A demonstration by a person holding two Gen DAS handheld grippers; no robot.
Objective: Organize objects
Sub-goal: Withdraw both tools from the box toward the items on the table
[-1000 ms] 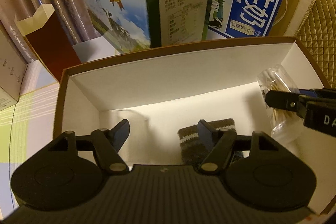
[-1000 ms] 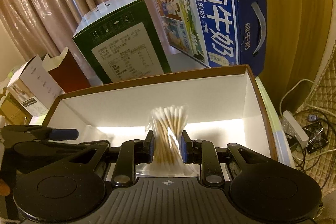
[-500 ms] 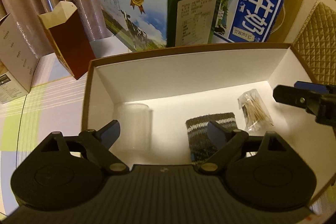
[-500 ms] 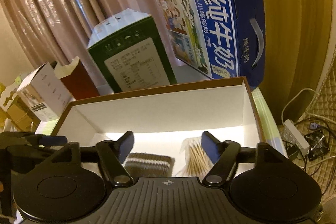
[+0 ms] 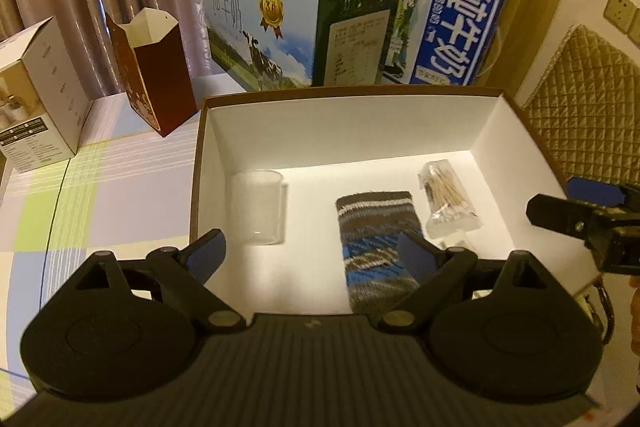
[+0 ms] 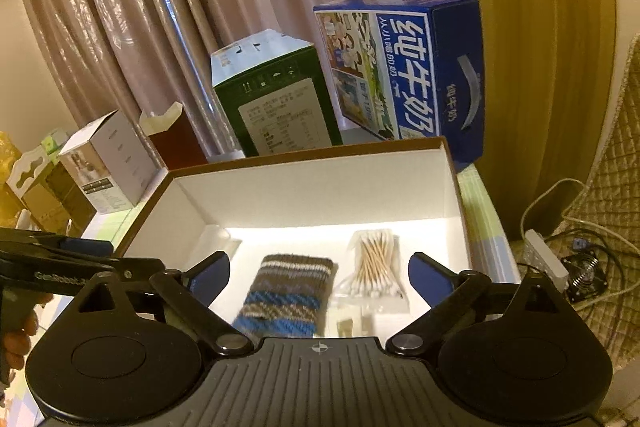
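Observation:
A brown box with a white inside [image 5: 360, 131] holds a clear glass cup [image 5: 258, 207] at the left, a striped knitted sleeve [image 5: 372, 227] in the middle and a bag of cotton swabs [image 5: 446, 193] at the right. My left gripper [image 5: 310, 251] hovers open over the box's near edge, holding nothing. My right gripper [image 6: 320, 273] hangs above the near side with its jaws opening and nothing pressed between them. Below it lie the sleeve [image 6: 288, 291] and the swabs [image 6: 374, 263]. One right finger [image 5: 560, 215] shows at the box's right rim.
Behind the box stand a green-sided milk carton [image 5: 300, 27] and a blue milk carton [image 5: 452, 27]. A dark red open box [image 5: 154, 75] and a white box [image 5: 40, 95] stand at the left. A quilted chair [image 5: 588, 115] and a power strip with cables [image 6: 548, 259] are at the right.
My right gripper opened and let go of the swab bag, which now lies in the box. Both grippers drew back and up from the box, and the left jaws widened.

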